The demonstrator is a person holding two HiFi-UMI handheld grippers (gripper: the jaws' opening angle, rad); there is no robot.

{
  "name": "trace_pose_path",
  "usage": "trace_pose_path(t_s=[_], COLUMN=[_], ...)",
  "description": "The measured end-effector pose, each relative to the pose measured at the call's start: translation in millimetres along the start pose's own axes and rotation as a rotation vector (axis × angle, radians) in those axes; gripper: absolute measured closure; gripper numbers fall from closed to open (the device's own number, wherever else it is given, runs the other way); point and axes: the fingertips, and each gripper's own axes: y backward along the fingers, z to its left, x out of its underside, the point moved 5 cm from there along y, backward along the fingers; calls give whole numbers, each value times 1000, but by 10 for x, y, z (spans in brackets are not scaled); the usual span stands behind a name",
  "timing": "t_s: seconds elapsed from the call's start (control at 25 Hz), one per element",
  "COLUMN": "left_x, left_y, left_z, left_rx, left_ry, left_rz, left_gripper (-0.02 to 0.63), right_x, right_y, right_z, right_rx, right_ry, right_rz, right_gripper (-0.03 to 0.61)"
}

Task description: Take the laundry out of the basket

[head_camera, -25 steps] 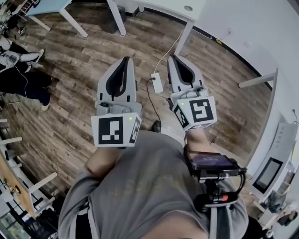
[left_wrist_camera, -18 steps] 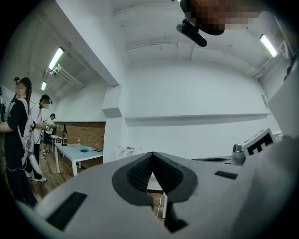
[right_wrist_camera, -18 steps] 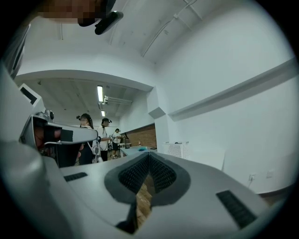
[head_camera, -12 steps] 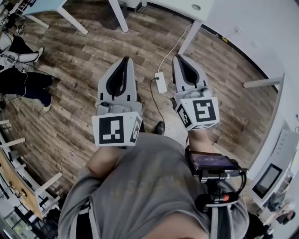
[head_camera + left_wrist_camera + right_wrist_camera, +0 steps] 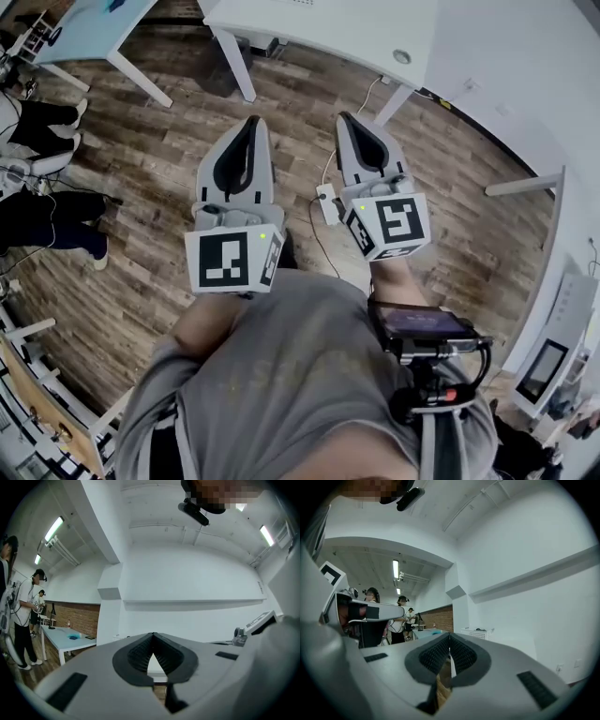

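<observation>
My left gripper [image 5: 251, 122] and right gripper [image 5: 344, 117] are held side by side in front of the person's chest, pointing level over the wooden floor. Both are shut, their ribbed pads meeting at the tips with nothing between them, as the left gripper view [image 5: 153, 634] and the right gripper view [image 5: 449, 634] show. A white slatted laundry basket [image 5: 478, 632] stands far ahead on a white table, seen just above the right gripper's tip. Something dark shows over its rim. No laundry is visible in the head view.
A white table [image 5: 328, 28] spans the top of the head view, its legs [image 5: 234, 66] on the wooden floor. A white power strip [image 5: 326, 202] with a cable lies between the grippers. People stand at the left [image 5: 37, 122] by a pale blue table [image 5: 84, 23]. A white wall runs along the right.
The person has walked forward: the white table has come further into view at the top and the power strip has slid down toward the grippers. Both grippers stay shut and side by side.
</observation>
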Motion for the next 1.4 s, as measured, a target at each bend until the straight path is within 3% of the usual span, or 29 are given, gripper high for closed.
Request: trace_pose_path(t_s=[0.36, 0.72, 1.04, 1.4], left_x=[-1, 98, 309, 385], left_y=[-384, -658, -1166, -2135], left_z=[658, 884, 1094, 1281], left_rx=[44, 44, 35, 38], left_ry=[4, 42, 35, 20], left_rz=[-20, -4, 47, 84], left_gripper=[606, 606, 606, 606], right_x=[-98, -93, 118, 159], right_y=[-755, -1060, -1521, -2334], right_z=[184, 102, -172, -765], right_rx=[24, 32, 39, 35], right_ry=[15, 23, -17, -45], right_rz=[-26, 1, 21, 34], right_gripper=[571, 571, 571, 571])
